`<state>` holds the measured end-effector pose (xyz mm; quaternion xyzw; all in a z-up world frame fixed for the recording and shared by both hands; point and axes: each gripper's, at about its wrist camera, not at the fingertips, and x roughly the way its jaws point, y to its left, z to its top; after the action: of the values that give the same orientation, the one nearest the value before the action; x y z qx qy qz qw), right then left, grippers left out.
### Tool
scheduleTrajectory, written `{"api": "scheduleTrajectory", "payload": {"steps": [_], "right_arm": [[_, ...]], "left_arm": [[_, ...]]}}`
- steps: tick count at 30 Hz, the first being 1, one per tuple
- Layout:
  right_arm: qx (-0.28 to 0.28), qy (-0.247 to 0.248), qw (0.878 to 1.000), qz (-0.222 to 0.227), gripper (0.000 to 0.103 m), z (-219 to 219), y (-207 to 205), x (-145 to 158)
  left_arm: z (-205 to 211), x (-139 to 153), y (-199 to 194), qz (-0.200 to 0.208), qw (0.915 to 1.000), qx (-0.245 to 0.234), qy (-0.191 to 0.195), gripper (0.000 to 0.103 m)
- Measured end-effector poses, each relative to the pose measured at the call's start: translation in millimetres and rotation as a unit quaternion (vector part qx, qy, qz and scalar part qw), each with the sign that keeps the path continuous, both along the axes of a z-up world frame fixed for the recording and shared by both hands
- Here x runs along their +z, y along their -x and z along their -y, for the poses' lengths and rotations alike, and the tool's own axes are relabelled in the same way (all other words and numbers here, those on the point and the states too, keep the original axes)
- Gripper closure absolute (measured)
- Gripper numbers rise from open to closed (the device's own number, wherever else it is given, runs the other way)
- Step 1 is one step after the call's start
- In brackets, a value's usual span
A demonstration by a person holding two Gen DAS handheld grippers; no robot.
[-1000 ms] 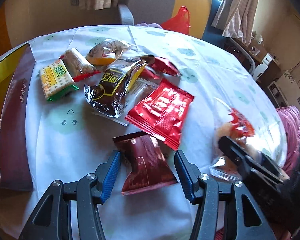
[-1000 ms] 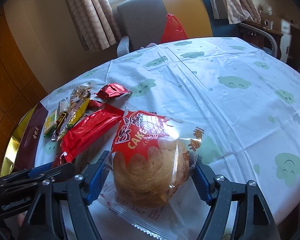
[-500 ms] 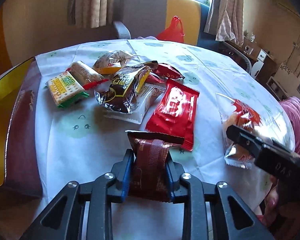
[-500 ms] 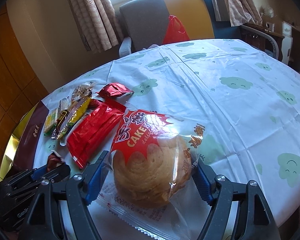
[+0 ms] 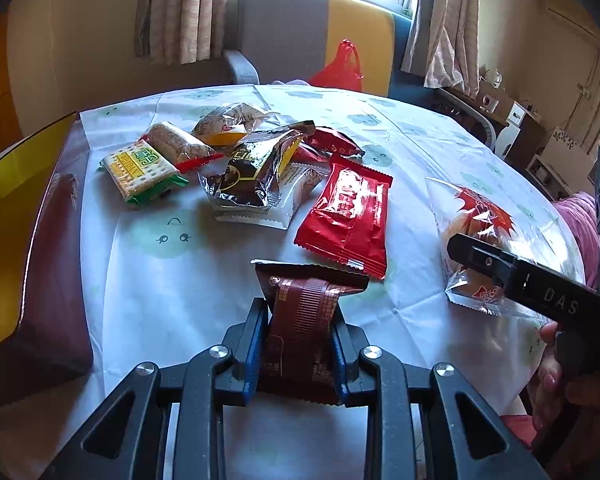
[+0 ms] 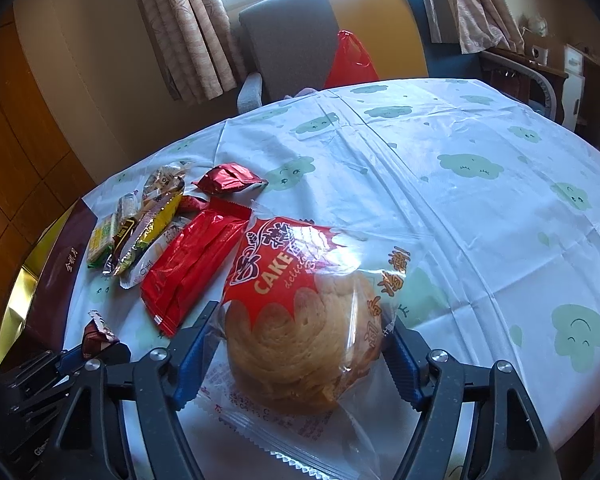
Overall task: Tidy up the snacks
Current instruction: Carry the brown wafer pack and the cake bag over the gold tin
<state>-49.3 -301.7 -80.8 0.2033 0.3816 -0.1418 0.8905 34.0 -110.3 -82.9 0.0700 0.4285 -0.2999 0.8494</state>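
Note:
My left gripper [image 5: 299,312] is shut on a dark brown snack packet [image 5: 300,328] and holds it just above the table near the front edge; the packet also shows in the right wrist view [image 6: 98,334]. My right gripper [image 6: 304,320] holds a clear bag with a round layered cake [image 6: 300,332], its fingers pressed on both sides; the bag also shows in the left wrist view [image 5: 476,236]. Other snacks lie in a loose pile: a red packet [image 5: 346,216], a black-and-yellow packet [image 5: 256,172], a green cracker pack [image 5: 140,170].
A dark red and gold box [image 5: 48,264] lies along the left table edge. The tablecloth [image 6: 460,184] is white with green cloud faces. A grey and yellow chair [image 5: 312,36] with a red bag [image 5: 340,66] stands behind the table.
My left gripper closed on the brown packet and lifted it off the cloth, tilting the view up. My right gripper stayed around the cake bag with little movement.

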Motion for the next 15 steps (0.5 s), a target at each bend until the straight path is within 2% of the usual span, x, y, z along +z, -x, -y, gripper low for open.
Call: {"api": "scheduleTrajectory", "payload": {"steps": [15], "right_arm": [[0.010, 0.002, 1.000, -0.009, 0.028, -18.0, 6.6, 2.4]], "left_arm": [[-15.3, 2.4, 15.7, 0.008, 0.9999, 0.001, 0.010, 0.076]]}}
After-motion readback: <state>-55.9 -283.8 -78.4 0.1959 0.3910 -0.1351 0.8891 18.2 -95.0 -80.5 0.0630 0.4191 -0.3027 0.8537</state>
